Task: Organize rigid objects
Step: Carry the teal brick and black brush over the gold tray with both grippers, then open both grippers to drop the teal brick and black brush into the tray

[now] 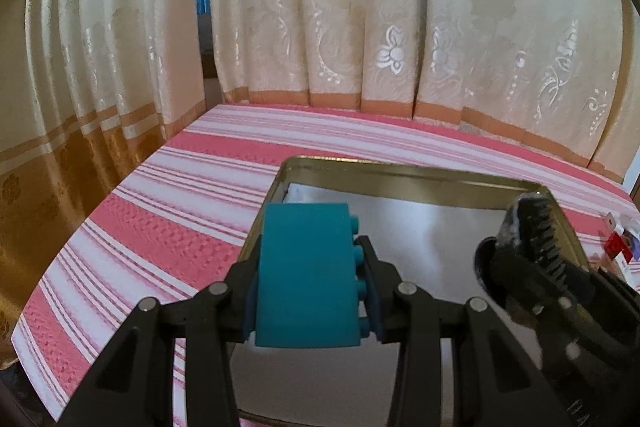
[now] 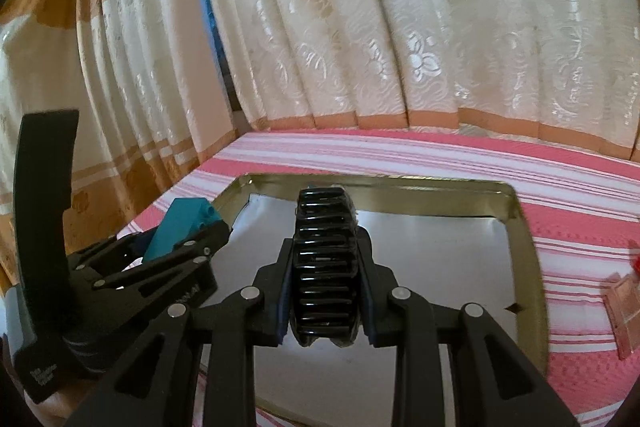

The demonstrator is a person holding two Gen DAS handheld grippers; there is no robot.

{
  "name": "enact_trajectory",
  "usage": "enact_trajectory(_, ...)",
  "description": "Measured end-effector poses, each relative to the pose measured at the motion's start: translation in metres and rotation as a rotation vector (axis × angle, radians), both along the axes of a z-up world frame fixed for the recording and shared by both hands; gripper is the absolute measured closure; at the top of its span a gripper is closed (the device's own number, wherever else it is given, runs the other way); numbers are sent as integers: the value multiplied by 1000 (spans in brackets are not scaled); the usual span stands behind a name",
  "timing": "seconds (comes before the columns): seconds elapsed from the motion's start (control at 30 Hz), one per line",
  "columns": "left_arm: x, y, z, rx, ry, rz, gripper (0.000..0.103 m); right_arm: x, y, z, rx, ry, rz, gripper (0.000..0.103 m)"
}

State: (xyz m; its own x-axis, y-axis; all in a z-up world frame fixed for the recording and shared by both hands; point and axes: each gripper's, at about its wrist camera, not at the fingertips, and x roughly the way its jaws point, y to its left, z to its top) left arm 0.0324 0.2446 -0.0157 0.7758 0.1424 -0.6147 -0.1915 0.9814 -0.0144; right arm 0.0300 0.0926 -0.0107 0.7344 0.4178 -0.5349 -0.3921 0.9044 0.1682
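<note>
My left gripper point(image 1: 310, 283) is shut on a teal toy brick point(image 1: 306, 275) and holds it above the left part of a shallow metal tin tray point(image 1: 420, 175). My right gripper point(image 2: 325, 267) is shut on a black toothed gear point(image 2: 325, 259), held on edge above the same tray point(image 2: 524, 247). In the left wrist view the right gripper with the gear point(image 1: 532, 231) hangs at the tray's right side. In the right wrist view the left gripper and teal brick point(image 2: 180, 227) sit at the tray's left edge. The tray floor shows bare metal.
The tray rests on a red and white striped cloth point(image 1: 160, 211). Cream floral curtains point(image 1: 360, 27) hang close behind. A small red and white packet point(image 1: 618, 243) lies right of the tray, and a pinkish flat piece point(image 2: 624, 307) lies on the cloth at the right.
</note>
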Motion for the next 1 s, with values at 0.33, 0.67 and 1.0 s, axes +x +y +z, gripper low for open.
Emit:
enact_trajectory(0.33, 9, 3, -18, 12, 43, 28, 62, 9, 7, -16, -37, 48, 14, 73)
enact_trajectory(0.67, 11, 4, -21, 25, 63, 50, 62, 17, 11, -19, 22, 101, 85, 72)
enact_trajectory(1.0, 5, 3, -19, -72, 25, 45, 39, 14, -7, -11, 91, 76, 54, 56)
